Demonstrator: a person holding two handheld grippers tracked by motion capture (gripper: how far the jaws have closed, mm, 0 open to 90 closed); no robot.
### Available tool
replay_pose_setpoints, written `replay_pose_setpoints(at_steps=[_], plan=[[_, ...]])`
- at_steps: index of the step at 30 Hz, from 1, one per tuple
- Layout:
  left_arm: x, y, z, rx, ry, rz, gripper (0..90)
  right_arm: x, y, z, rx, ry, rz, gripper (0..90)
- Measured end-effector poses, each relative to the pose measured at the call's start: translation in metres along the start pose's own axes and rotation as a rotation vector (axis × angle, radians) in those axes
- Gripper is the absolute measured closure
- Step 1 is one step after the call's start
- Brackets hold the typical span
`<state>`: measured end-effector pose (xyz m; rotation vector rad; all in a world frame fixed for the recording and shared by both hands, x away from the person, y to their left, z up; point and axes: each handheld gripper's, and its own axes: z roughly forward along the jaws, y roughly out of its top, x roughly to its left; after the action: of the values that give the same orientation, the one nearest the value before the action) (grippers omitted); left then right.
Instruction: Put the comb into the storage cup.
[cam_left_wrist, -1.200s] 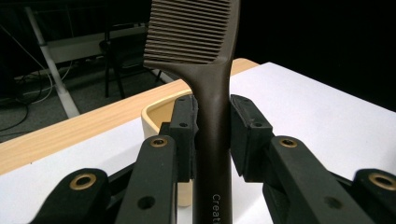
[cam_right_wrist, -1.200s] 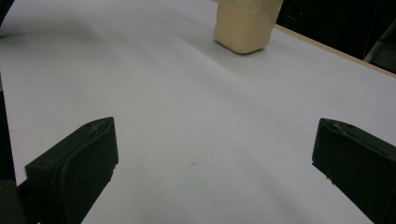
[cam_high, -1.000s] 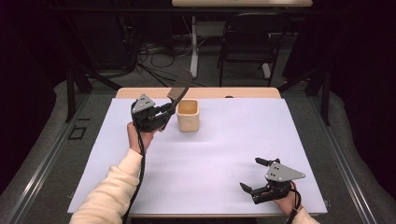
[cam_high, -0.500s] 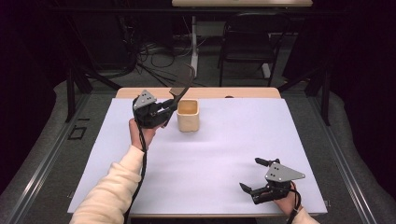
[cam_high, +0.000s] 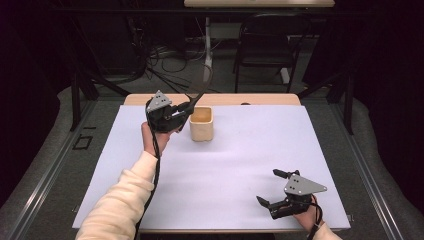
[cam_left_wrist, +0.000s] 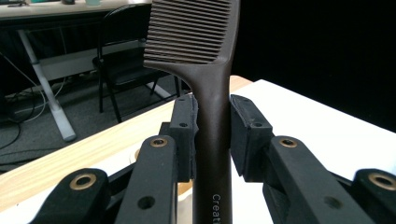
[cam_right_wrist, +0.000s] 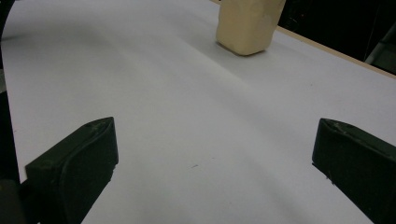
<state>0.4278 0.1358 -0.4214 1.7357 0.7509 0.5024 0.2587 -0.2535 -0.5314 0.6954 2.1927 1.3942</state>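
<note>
A dark brown comb (cam_left_wrist: 212, 70) stands between the pads of my left gripper (cam_left_wrist: 212, 126), which is shut on its handle. In the high view that gripper (cam_high: 185, 111) is raised just left of a cream cup (cam_high: 201, 123), and the comb (cam_high: 200, 85) slants up and to the right above the cup's rim. My right gripper (cam_high: 272, 187) rests low at the table's near right corner, its jaws wide open with nothing between them. From the right gripper view the cup (cam_right_wrist: 247, 23) stands far off across the white sheet, beyond the open gripper (cam_right_wrist: 212, 158).
A white sheet (cam_high: 240, 165) covers most of the wooden table (cam_high: 220, 99). Behind the table stand a black chair (cam_high: 265, 45), cables on the floor and metal frame legs. The table's near edge lies close to the right hand.
The left gripper has shifted right with the comb, closer to the cup. The right gripper has stayed where it was.
</note>
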Motion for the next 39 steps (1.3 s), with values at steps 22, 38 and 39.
replay_pose_setpoints(at_steps=[22, 38, 39], plan=[[0.002, 0.01, 0.022, -0.02, -0.018, -0.005, 72.3, 0.0, 0.0, 0.001, 0.003, 0.001, 0.003, 0.0], [0.001, 0.014, 0.036, -0.039, -0.02, -0.007, 72.3, 0.0, 0.0, 0.001, 0.006, 0.001, 0.001, 0.0], [0.001, 0.013, 0.037, -0.038, -0.019, -0.011, 72.3, 0.0, 0.0, 0.001, 0.004, 0.0, 0.002, 0.0]])
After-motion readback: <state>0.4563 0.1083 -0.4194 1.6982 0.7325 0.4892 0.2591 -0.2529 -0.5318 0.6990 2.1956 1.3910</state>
